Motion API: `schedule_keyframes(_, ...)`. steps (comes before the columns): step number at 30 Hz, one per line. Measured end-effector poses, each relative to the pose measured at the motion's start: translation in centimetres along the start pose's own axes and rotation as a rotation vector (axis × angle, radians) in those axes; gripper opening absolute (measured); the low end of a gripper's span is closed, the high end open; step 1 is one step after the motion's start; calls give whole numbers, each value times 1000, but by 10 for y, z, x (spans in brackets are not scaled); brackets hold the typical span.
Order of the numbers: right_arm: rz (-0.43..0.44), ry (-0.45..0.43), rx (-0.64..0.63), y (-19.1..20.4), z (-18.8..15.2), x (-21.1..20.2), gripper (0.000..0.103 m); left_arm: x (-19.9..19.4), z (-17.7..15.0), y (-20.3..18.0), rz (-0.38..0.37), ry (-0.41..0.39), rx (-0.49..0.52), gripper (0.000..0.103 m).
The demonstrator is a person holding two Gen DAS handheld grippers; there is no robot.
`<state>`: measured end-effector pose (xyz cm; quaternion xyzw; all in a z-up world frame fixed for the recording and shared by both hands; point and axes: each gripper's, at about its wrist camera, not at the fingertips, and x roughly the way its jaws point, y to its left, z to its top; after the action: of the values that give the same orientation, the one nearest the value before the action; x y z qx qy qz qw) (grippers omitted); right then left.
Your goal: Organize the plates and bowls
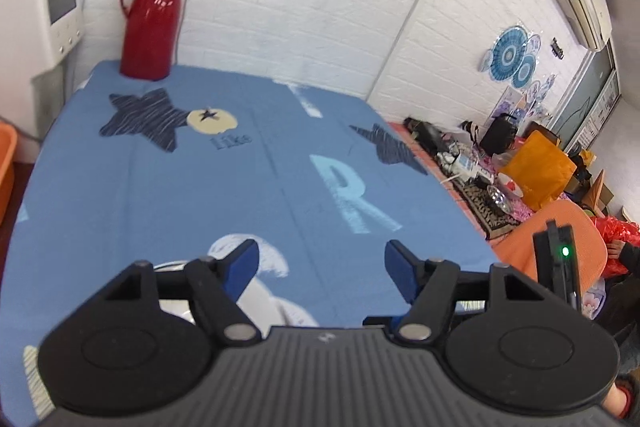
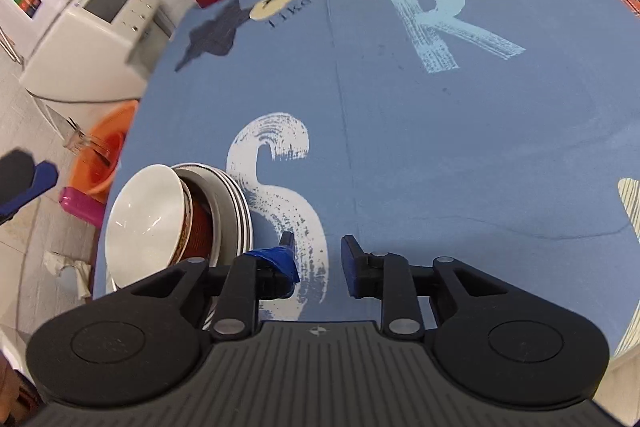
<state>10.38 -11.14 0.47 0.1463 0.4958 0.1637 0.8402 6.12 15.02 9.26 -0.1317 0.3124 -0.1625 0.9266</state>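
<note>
In the right wrist view a stack of dishes stands at the left edge of the blue tablecloth (image 2: 440,147). A white bowl (image 2: 148,215) tilts on top, a red-brown bowl (image 2: 198,223) sits under it, and several white plates (image 2: 240,203) lie beneath. My right gripper (image 2: 318,243) is open just right of the stack, holding nothing, with its left finger near the plate rims. My left gripper (image 1: 322,251) is open and holds nothing above the cloth. A white dish rim (image 1: 174,307) peeks out under its left finger. One of its blue fingers (image 2: 40,179) shows left of the table.
A red thermos jug (image 1: 152,19) stands at the far left corner of the table beside a white appliance (image 1: 52,7). An orange basin (image 2: 104,155) and a pink container (image 2: 80,205) sit on the floor to the left. To the right are a cluttered side table (image 1: 480,167) and an orange chair (image 1: 560,239).
</note>
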Motion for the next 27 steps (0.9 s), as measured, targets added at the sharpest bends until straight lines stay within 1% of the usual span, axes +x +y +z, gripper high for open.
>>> schedule_keyframes(3, -29, -74, -27, -12, -1, -15, 9, 10, -3, -24, 13, -32, 30, 69)
schedule_keyframes(6, -6, -142, 4, -24, 10, -31, 10, 22, -4, -44, 6, -42, 42, 69)
schedule_keyframes(8, -7, -192, -29, -22, 20, -39, 11, 32, -5, -56, -11, -72, 28, 69)
schedule_keyframes(10, -28, -294, -94, -16, 20, -44, 11, 46, -10, -67, -18, -106, -5, 70)
schedule_keyframes(11, -33, -347, -105, -15, 15, -45, 12, 54, -15, -71, -10, -123, -28, 70)
schedule_keyframes(12, -31, -396, -91, -17, 7, -44, 13, 63, -21, -76, 21, -133, -48, 71)
schedule_keyframes(13, -30, -439, -54, -22, -3, -43, 13, 73, -27, -81, 69, -124, -47, 71)
schedule_keyframes(14, -31, -466, 0, -30, -13, -40, 14, 83, -34, -87, 116, -107, -26, 71)
schedule_keyframes(15, -22, -452, 13, -35, -18, -37, 15, 89, -39, -89, 154, -101, -9, 71)
schedule_keyframes(16, -10, -423, -7, -39, -19, -33, 15, 94, -44, -90, 180, -103, -3, 71)
schedule_keyframes(17, -8, -410, -25, -44, -20, -31, 15, 97, -47, -90, 189, -110, -4, 71)
schedule_keyframes(19, -42, -441, 7, -56, -19, -32, 15, 102, -51, -84, 184, -134, -40, 71)
schedule_keyframes(22, -48, -451, 44, -75, -13, -28, 16, 115, -50, -79, 179, -113, -66, 71)
schedule_keyframes(27, 12, -422, 129, -107, -8, -14, 17, 139, -49, -82, 264, -88, -66, 71)
